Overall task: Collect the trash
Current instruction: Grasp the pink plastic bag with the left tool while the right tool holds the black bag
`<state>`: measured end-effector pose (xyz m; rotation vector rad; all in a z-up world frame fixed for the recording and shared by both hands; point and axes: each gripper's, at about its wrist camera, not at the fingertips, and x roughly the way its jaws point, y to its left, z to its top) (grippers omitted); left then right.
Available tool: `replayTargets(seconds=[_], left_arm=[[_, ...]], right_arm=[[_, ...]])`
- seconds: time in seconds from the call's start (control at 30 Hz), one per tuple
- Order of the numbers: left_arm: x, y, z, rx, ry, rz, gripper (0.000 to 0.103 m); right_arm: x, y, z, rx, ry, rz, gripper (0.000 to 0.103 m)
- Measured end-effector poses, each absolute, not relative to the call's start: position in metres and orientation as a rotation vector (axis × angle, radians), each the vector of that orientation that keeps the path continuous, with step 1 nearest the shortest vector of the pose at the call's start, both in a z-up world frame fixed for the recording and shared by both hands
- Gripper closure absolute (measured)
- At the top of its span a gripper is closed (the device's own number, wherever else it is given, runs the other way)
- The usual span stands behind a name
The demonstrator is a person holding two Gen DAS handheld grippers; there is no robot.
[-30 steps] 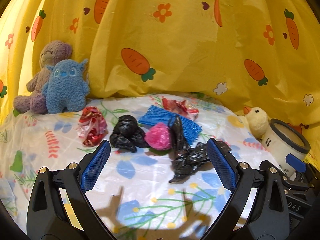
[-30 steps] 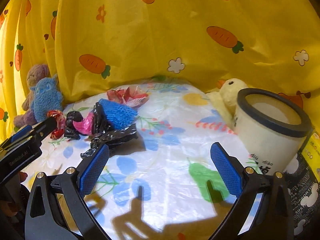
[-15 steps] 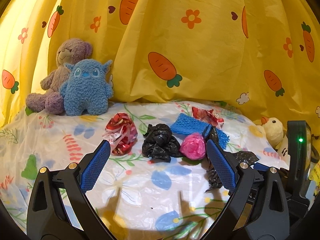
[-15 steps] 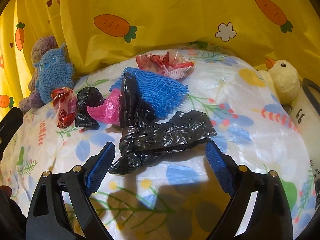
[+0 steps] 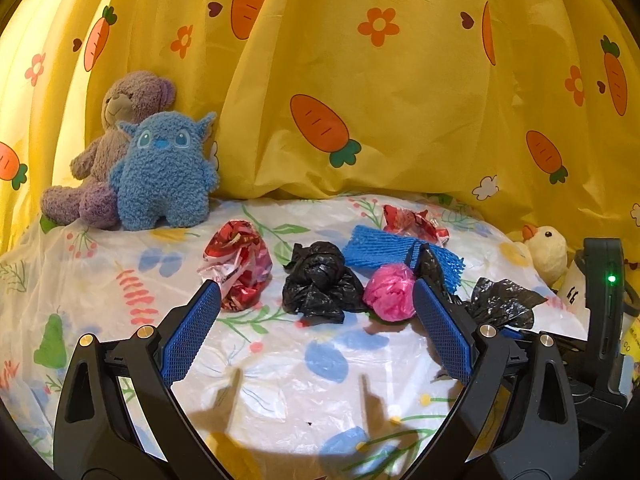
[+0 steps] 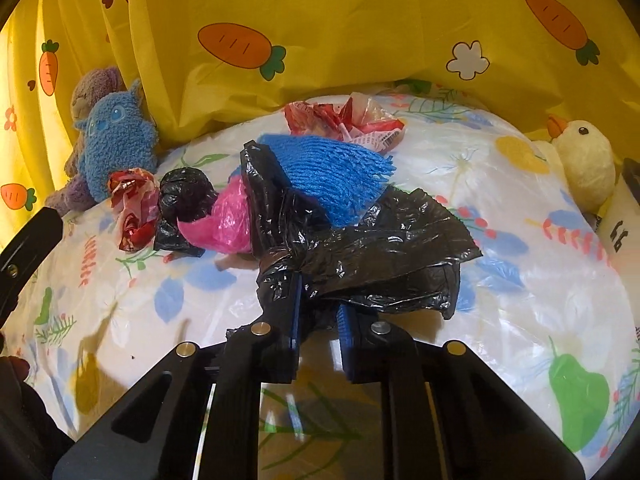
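Note:
A heap of trash lies on the flowered plastic sheet: a flat black plastic bag (image 6: 380, 248), a crumpled black bag (image 5: 316, 280), a pink plastic ball (image 5: 390, 292), a blue foam net (image 5: 384, 252) and two red wrappers (image 5: 238, 264) (image 5: 412, 222). My right gripper (image 6: 318, 304) is closing, its blue pads pinching the near edge of the flat black bag. The left gripper (image 5: 315, 286) hangs open just short of the crumpled black bag and the pink ball, with nothing between its fingers.
A blue plush toy (image 5: 164, 172) and a purple bear (image 5: 120, 120) sit at the back left against the yellow carrot curtain (image 5: 400, 100). A yellow plush chick (image 6: 584, 160) and a white cup (image 6: 618, 224) stand at the right edge.
My right gripper has come forward and down to the flat black bag, and its jaws have gone from wide to pinched on it. The left gripper has drifted a little to the left.

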<state>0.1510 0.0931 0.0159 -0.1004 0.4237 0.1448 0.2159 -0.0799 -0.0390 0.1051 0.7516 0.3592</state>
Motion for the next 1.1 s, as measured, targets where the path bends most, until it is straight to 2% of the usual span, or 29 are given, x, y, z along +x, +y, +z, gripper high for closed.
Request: replayTargets(seconds=[0.27, 0.63, 0.73, 0.87, 0.9, 1.1], left_arm=[[0.176, 0.075, 0.011, -0.104, 0.462, 0.05, 0.008], [0.235, 0.04, -0.018, -0.047, 0.612, -0.023, 0.024], [0.247, 0.036, -0.025, -0.032, 0.646, -0.028, 0.031], [0.262, 0.031, -0.038, -0.004, 0.711, -0.021, 0.046], [0.265, 0.03, -0.041, 0.001, 0.734, -0.024, 0.053], [0.27, 0.028, -0.046, -0.002, 0.76, -0.05, 0.072]], right_arm=[[0.187, -0.119, -0.02, 0.12, 0.635, 0.288, 0.089], [0.166, -0.148, -0.014, 0.136, 0.598, 0.281, 0.089], [0.164, -0.152, -0.014, 0.133, 0.595, 0.279, 0.089], [0.162, -0.157, -0.015, 0.132, 0.593, 0.276, 0.089], [0.162, -0.158, -0.015, 0.132, 0.594, 0.275, 0.089], [0.159, -0.161, -0.015, 0.124, 0.592, 0.267, 0.089]])
